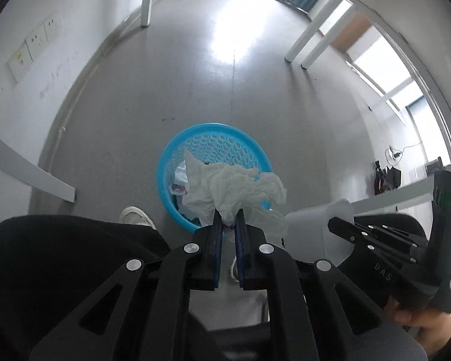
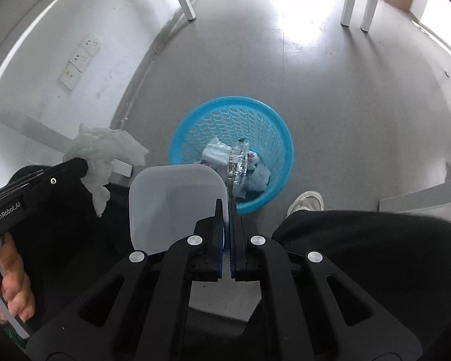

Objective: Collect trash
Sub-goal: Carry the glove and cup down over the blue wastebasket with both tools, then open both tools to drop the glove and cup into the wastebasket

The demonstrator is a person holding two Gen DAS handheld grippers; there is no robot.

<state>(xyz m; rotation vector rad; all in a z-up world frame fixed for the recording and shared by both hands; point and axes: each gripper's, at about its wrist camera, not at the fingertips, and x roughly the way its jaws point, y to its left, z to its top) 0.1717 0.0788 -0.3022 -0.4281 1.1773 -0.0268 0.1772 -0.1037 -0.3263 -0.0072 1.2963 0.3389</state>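
Observation:
My left gripper (image 1: 228, 217) is shut on a crumpled white tissue (image 1: 231, 186) and holds it above the near rim of a blue perforated waste basket (image 1: 195, 138) on the floor. My right gripper (image 2: 225, 206) is shut on the rim of a translucent white plastic container (image 2: 174, 201), held tilted just short of the basket (image 2: 267, 120). Inside the basket lie wrappers and white scraps (image 2: 237, 165). The tissue also shows at the left of the right wrist view (image 2: 105, 147), and the container at the right of the left wrist view (image 1: 315, 228).
The person's black-clad legs and white shoes (image 2: 306, 201) are close to the basket. White table legs (image 1: 303, 42) stand on the grey floor farther off. A white wall with sockets (image 1: 33, 45) runs along the left. White table edges (image 1: 27, 171) jut in at both sides.

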